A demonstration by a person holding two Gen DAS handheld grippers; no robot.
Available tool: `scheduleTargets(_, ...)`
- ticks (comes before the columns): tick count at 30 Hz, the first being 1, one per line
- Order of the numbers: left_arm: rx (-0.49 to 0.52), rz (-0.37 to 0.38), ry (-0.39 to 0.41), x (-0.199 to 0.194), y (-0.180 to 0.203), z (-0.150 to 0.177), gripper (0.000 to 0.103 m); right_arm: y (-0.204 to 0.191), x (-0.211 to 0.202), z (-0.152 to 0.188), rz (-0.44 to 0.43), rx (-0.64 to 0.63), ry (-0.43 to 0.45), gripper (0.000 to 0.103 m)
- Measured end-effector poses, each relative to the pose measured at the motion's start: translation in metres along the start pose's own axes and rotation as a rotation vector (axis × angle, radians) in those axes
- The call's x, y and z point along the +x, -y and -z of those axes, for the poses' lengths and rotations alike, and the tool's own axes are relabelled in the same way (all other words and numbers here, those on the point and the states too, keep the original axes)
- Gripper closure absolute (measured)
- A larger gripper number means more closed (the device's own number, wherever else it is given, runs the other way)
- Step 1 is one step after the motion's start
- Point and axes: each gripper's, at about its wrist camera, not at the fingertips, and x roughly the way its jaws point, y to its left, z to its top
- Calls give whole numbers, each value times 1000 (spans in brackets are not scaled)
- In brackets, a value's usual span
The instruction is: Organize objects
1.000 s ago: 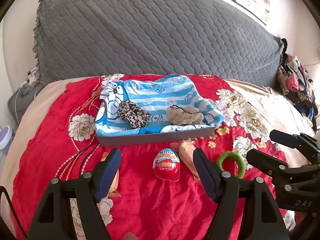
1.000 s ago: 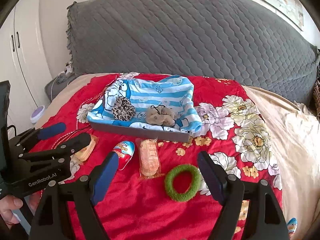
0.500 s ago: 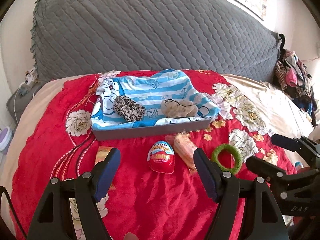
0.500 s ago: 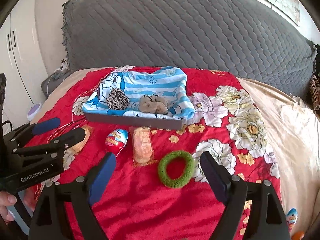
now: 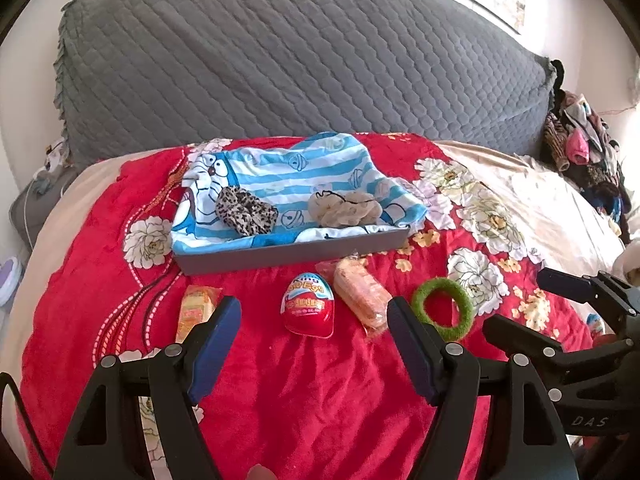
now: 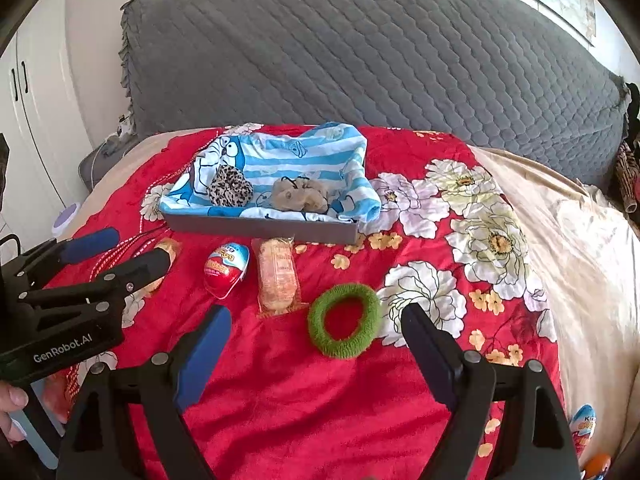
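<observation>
Lying in grey tray (image 5: 288,254) on striped cloth (image 5: 280,176): leopard scrunchie (image 5: 245,210), beige scrunchie (image 5: 345,208); both grippers' fingers wide, empty.

Bright daylight, sharp, fisheye-warped edges

The blanket (image 6: 280,380) is red with white and yellow flowers. At its twelve o'clock stands a grey tray (image 6: 264,229), lined with a blue-and-white striped cloth (image 6: 304,152). In it lie a leopard-print scrunchie (image 6: 230,186) and a beige one (image 6: 298,196). The ring (image 6: 344,326) is green, the egg (image 6: 226,268) red, white and blue, the snack (image 6: 276,274) pale orange. The headboard (image 6: 360,52) is quilted grey.
</observation>
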Motion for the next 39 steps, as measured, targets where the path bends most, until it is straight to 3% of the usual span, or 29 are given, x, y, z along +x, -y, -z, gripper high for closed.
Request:
scheduleTargets(18, 20, 9, -36, 11, 8, 11, 26, 6, 4, 11, 9, 16, -26, 16)
scheduleTargets(39, -11, 9, -95, 56, 1, 25, 26, 14, 49, 29, 31, 17, -133, 16)
